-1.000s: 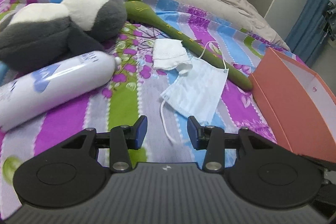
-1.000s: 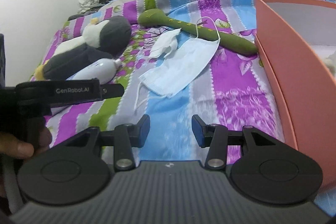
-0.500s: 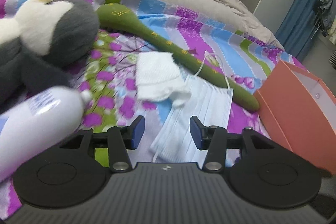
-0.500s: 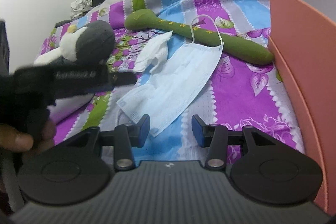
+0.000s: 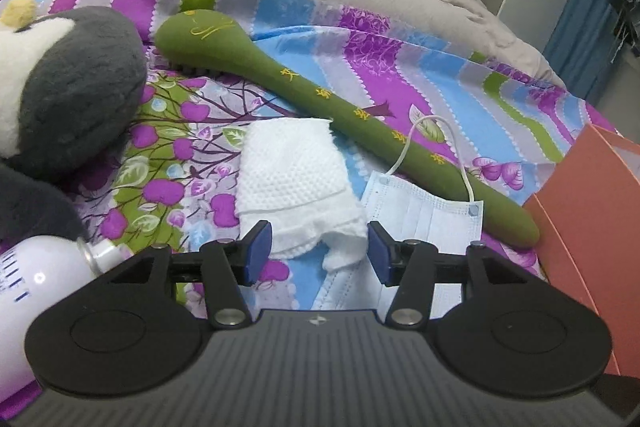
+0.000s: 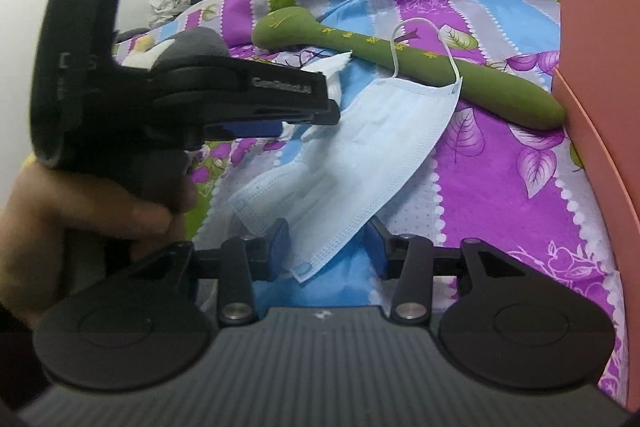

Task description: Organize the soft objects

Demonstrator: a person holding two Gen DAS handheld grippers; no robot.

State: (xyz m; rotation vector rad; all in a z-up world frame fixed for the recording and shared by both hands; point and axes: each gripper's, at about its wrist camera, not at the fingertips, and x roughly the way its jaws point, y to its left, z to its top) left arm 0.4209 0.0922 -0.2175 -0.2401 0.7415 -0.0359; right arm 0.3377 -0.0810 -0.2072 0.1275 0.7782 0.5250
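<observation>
The white cloth [image 5: 298,183] is lying on the striped bedspread [image 5: 400,67] beside the face mask [image 6: 352,155]. The left gripper [image 5: 318,250] is straddling its near edge, jaws released after opening. The right gripper [image 6: 328,247], jaws narrowing but still unclenched, is straddling the mask's corner.

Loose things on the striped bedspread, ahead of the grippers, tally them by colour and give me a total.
White: 2, folded cloth, spray bottle
Green: 1, long padded stick
Light blue: 1, face mask
Grey and white: 1, plush toy
Orange: 1, box
Total: 6
</observation>
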